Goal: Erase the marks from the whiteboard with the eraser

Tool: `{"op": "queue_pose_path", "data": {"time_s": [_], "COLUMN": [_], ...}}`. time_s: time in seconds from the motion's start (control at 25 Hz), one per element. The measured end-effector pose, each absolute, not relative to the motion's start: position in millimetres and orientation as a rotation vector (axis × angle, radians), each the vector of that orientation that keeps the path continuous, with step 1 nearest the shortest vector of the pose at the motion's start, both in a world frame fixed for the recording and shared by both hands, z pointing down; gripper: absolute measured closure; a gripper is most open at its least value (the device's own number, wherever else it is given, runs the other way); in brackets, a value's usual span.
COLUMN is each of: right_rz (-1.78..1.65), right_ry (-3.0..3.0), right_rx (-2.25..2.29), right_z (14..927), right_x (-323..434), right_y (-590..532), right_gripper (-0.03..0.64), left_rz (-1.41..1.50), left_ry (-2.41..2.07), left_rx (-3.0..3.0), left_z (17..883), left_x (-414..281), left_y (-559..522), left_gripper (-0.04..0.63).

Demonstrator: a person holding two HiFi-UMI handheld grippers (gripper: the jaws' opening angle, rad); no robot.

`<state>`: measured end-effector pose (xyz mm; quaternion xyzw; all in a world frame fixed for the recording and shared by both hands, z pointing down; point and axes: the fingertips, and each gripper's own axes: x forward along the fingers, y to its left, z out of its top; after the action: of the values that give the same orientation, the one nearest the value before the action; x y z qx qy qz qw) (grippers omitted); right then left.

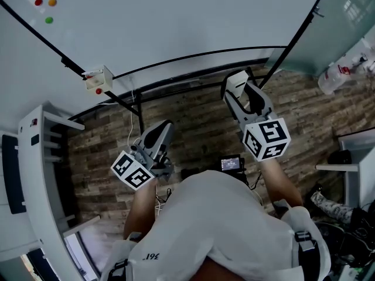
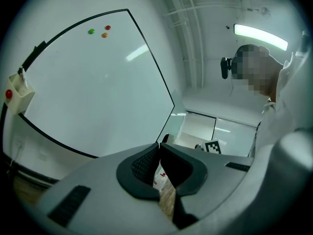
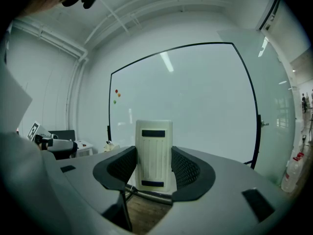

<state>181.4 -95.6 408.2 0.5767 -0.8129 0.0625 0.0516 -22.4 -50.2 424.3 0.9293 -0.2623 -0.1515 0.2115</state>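
Note:
The whiteboard (image 1: 176,22) fills the top of the head view and looks plain white, with no marks that I can make out. My right gripper (image 1: 241,92) is shut on a white eraser (image 1: 237,81), raised in front of the board's lower frame. In the right gripper view the eraser (image 3: 154,153) stands upright between the pads (image 3: 186,169), apart from the whiteboard (image 3: 195,97). My left gripper (image 1: 163,130) hangs lower, over the floor. Its jaws (image 2: 159,151) are shut with nothing between them, and the whiteboard (image 2: 88,82) lies off to their left.
Three small magnets (image 1: 45,7) sit at the board's top left corner. A small cream box (image 1: 97,79) hangs on the frame. A white cabinet (image 1: 41,174) stands at the left, a plastic bottle (image 1: 340,75) and a white table (image 1: 357,157) at the right, over a wood-plank floor (image 1: 199,127).

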Motion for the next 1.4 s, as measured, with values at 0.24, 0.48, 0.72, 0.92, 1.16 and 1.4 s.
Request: {"op": "queue_pose_path", "data": {"time_s": [0.24,0.48,0.72,0.92,1.16,1.4], "right_rz": [0.227,0.271,0.282,0.273,0.252,0.232], "right_ry": [-2.473,-2.483,-2.491,-2.480,-2.473,-2.476], "right_rx": [1.750,1.746,1.735,1.733,1.726,1.717], "right_z": [415.8,420.9,423.1,422.6,423.1,421.4], "right_x": [182.6,184.0,182.2,181.2,179.5,179.6], "right_y": [-94.1,-93.7,-93.4,-94.4,-93.5,-93.4], "right_gripper": [0.377,0.377,0.377,0.377,0.377,0.377], "left_rz": [-0.404,-0.393,-0.387,-0.381,-0.373,-0.373], "left_ry": [-0.723,-0.714,-0.712,-0.702,-0.698,-0.693], "left_rx": [2.584,2.587,2.583,2.578,2.575,2.587], "left_z": [427.1,427.4,429.3,429.7,431.2,428.5], "left_x": [-21.3,-17.9,-16.9,-16.7,-16.5,-13.2], "left_y": [-47.7,-47.7,-49.1,-50.5,-50.1,-49.7], "left_gripper": [0.581,0.581,0.581,0.581,0.581,0.581]}}
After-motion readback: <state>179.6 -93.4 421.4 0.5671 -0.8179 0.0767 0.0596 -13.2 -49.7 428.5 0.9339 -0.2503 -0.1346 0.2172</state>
